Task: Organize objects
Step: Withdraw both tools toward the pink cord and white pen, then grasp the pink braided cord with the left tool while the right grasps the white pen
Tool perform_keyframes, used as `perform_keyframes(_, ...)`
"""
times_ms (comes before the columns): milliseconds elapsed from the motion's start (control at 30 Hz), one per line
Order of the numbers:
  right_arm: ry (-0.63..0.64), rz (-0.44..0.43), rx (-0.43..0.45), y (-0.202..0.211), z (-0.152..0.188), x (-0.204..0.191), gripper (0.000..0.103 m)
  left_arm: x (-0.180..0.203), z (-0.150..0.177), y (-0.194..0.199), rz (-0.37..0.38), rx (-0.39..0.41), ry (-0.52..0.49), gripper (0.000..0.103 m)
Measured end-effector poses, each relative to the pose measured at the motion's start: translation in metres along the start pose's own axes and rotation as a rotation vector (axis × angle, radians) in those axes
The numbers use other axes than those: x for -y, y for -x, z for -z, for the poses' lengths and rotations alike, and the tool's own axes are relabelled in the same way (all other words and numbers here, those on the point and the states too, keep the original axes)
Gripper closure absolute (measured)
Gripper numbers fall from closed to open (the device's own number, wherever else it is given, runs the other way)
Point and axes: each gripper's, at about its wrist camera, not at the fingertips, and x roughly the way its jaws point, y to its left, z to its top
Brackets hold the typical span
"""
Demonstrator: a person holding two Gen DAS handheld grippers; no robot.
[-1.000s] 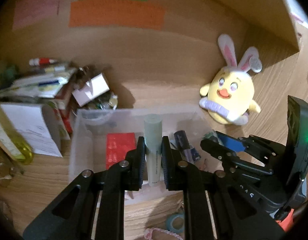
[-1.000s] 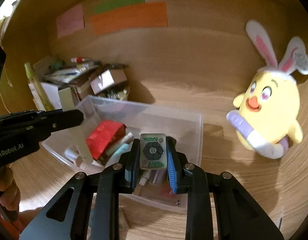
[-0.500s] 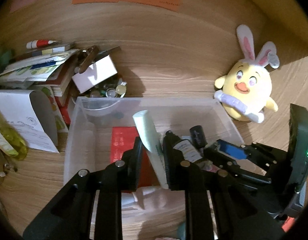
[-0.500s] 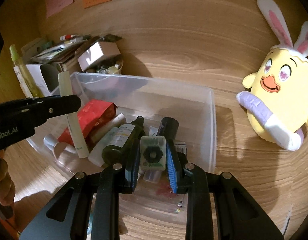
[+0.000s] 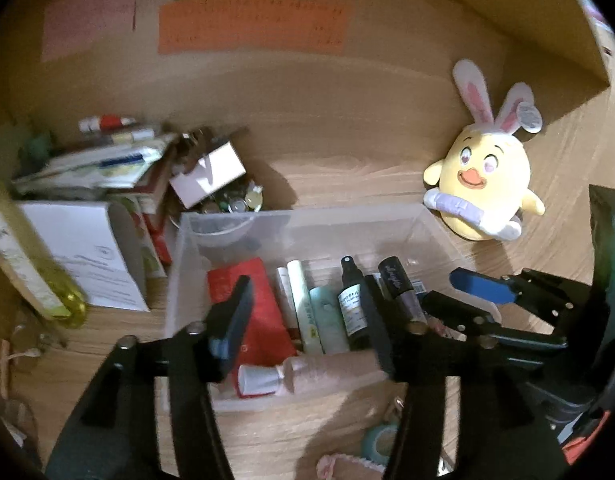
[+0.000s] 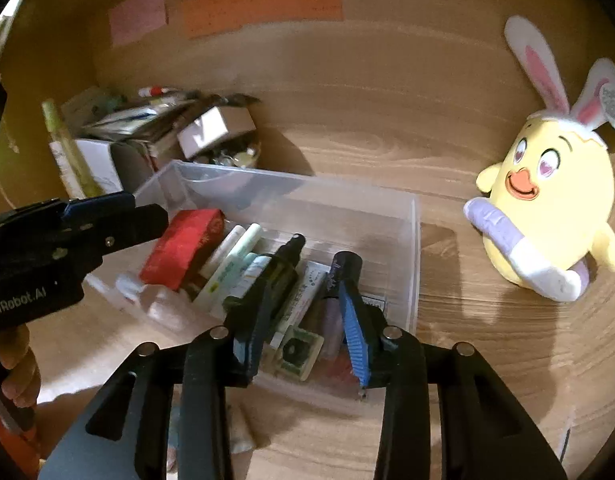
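Note:
A clear plastic bin on the wooden desk holds a red box, a pale green tube, a dark spray bottle, a black-capped tube and a small green patterned tile. My left gripper is open and empty over the bin's front. My right gripper is open and empty above the tile. A pinkish tube lies along the bin's front wall.
A yellow chick plush with rabbit ears sits right of the bin. A pile of books, boxes and a bowl of small items stands at the back left. Tape roll lies in front of the bin.
My left gripper opened and let the pale green tube drop into the bin. My right gripper opened and released the green tile into the bin. Both grippers have pulled back slightly.

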Motion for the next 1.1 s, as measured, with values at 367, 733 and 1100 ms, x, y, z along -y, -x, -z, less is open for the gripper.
perform_keyframes(367, 0.043, -0.022, 0.046, 0.047, 0.037, -0.019, 0.055, 0.009, 0.035, 0.045, -0.005, 0.04, -0.067, 0.024)
perform_keyframes(733, 0.019, -0.083, -0.096, 0.029, 0.097, -0.028, 0.055, 0.004, 0.1, 0.025, 0.01, -0.133, -0.074, 0.024)
perform_keyframes(1100, 0.045, -0.094, -0.162, 0.015, 0.117, -0.043, 0.073, 0.012, 0.122, 0.001, 0.04, -0.241, -0.103, 0.056)
